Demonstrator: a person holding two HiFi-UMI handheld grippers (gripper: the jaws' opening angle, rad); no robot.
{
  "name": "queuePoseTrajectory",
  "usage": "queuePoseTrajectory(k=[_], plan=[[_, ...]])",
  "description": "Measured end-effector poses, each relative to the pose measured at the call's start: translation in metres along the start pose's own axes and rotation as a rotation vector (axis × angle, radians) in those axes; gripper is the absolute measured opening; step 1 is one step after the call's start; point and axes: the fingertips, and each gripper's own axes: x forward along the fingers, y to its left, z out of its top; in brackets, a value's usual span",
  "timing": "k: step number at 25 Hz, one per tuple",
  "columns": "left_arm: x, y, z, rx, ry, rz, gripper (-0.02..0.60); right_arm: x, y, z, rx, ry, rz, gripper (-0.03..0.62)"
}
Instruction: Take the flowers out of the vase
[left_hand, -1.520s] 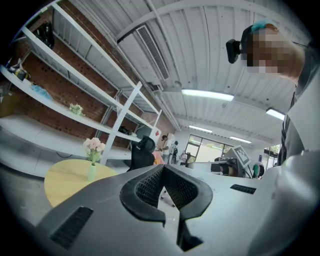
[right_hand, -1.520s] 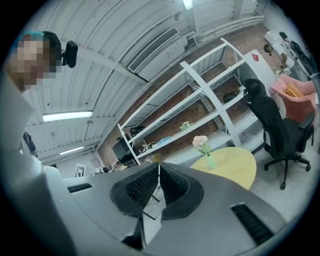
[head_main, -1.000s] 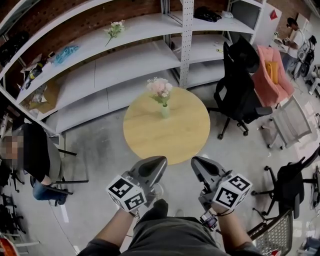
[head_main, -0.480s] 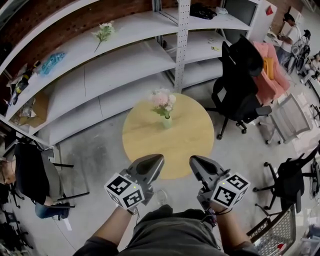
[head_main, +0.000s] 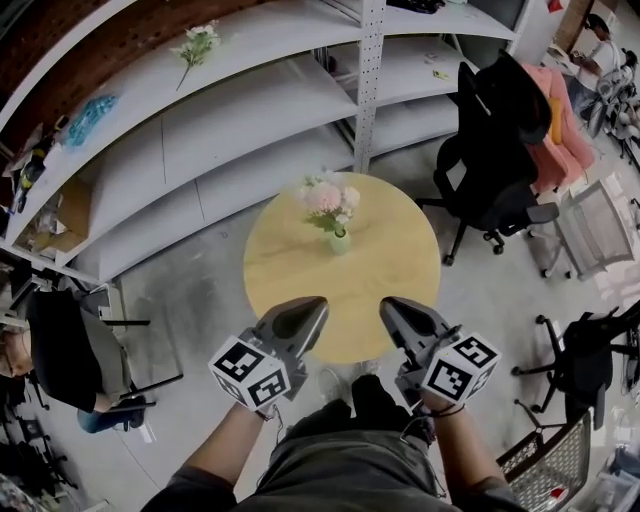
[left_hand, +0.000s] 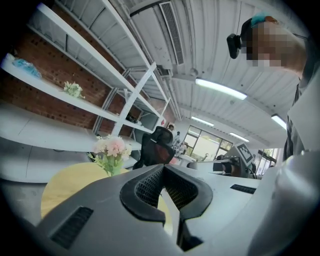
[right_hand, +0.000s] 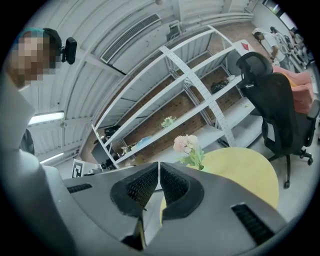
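1. The left gripper (head_main: 305, 312) has its jaws pressed together with nothing between them; the right gripper (head_main: 400, 315) is likewise closed and empty, and the two are held side by side
2. A second ago the round wooden table (head_main: 290, 290) sat well ahead of both grippers; now their tips overlap its near rim, so the person has walked closer
3. The flowers (head_main: 328, 196) still stand upright in the small green vase (head_main: 340, 241), towards the far side of the tabletop and well apart from either gripper; I judge this to be the approach only, with the reach, the opening of the jaws and the grasp yet to come
4. Around the table lie a grey concrete floor (head_main: 180, 300), long white shelves (head_main: 250, 120) bearing a loose flower sprig (head_main: 197, 42), and a black office chair (head_main: 495, 140) to the right
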Motion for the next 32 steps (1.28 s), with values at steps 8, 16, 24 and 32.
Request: queuePoseTrajectory(k=[8,16,24,32], plan=[[0.058,0.048,-0.011,-0.036,0.035,0.114,0.009,0.061,-0.078,-0.003,-0.118,0.137,0.062,0.018],[0.094,0.087,-0.029,-0.1,0.076,0.191,0.009,0.14,-0.145,-0.032,-0.29,0.236,0.089,0.183],[0.103,0.108,-0.062,-0.168,0.129,0.239,0.009,0.192,-0.178,-0.065,-0.415,0.294,0.103,0.218],[0.086,0.118,-0.082,-0.219,0.155,0.268,0.009,0.221,-0.175,-0.067,-0.507,0.296,0.124,0.221]])
